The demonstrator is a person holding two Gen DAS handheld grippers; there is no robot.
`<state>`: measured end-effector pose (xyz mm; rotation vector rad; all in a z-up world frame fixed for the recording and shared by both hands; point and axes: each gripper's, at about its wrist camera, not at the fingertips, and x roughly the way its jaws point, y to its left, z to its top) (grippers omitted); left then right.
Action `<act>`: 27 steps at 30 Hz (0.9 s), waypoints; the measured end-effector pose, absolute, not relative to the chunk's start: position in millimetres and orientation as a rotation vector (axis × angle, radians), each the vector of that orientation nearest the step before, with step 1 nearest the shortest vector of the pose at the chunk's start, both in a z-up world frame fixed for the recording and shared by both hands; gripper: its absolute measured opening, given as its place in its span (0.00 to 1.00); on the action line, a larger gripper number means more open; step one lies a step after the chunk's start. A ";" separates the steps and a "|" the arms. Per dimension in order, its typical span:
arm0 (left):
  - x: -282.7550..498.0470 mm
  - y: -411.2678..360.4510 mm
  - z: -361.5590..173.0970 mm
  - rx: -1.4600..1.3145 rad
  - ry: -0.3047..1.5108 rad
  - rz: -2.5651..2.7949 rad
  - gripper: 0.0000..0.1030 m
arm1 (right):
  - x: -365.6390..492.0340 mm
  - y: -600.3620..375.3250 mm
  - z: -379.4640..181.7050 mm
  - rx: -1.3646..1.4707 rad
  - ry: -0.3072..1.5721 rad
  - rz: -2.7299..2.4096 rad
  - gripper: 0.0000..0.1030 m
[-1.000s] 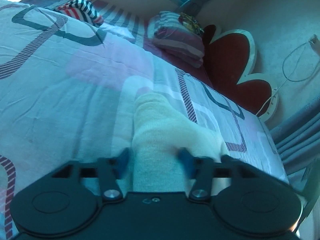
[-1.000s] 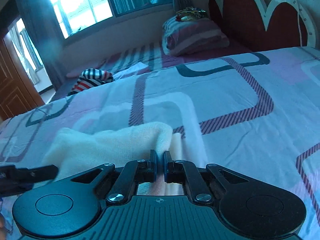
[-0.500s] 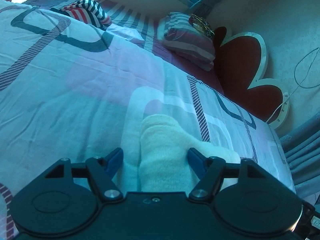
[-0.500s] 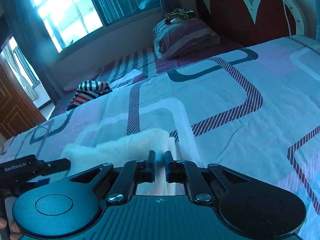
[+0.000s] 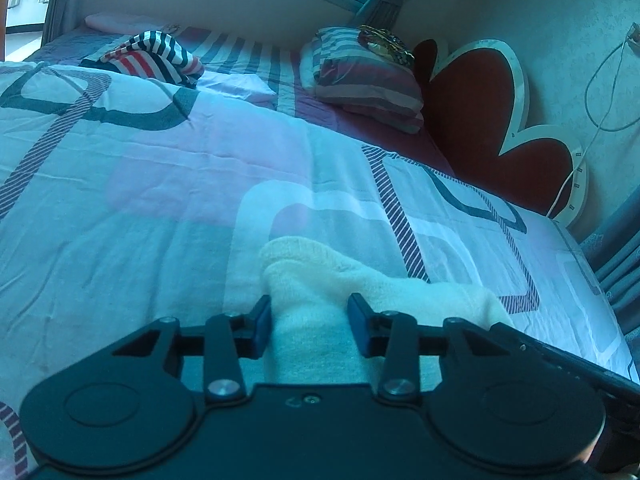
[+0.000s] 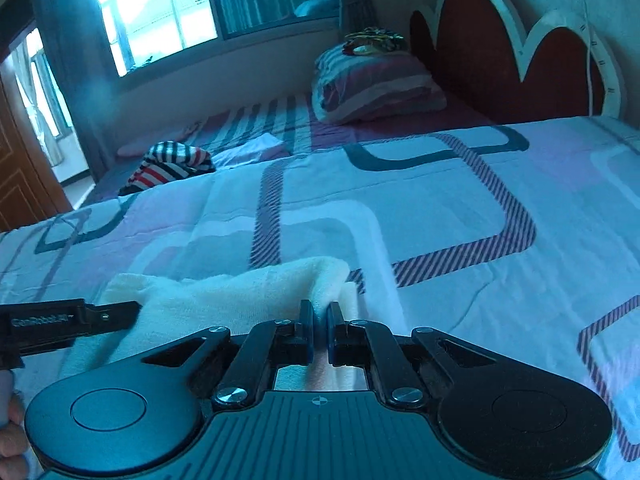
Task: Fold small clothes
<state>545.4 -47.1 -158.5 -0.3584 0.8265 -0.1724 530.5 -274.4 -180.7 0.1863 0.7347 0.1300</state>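
Observation:
A small cream knit garment [image 5: 320, 280] lies on the patterned bedspread [image 5: 160, 184], partly folded over itself. My left gripper [image 5: 309, 322] is open, its blue-padded fingers on either side of the near end of the cloth. In the right wrist view the same garment [image 6: 224, 296] lies in front, and my right gripper [image 6: 319, 330] is shut on its raised fold at the right edge. The left gripper's body [image 6: 68, 320] shows at the left edge of that view.
A striped red, white and dark garment [image 5: 152, 54] lies crumpled at the far side of the bed. A striped pillow [image 5: 364, 76] with a small colourful item on top sits by the red headboard [image 5: 492, 120]. A cable hangs on the wall.
My left gripper has drawn back a little and stays open astride the cloth. My right gripper stays shut on the fold, which now sits a bit lower and flatter.

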 end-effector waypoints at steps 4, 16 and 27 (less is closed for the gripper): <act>546.0 -47.7 -157.0 -0.337 0.834 -0.159 0.51 | 532.2 -275.1 -191.5 0.188 0.746 0.089 0.05; 493.2 -17.3 -140.2 -0.330 0.824 -0.189 0.68 | 474.0 -306.9 -162.2 0.378 0.781 0.211 0.06; 421.4 -19.0 -153.7 -0.327 0.910 -0.294 0.68 | 389.2 -302.1 -174.1 0.427 0.870 0.253 0.10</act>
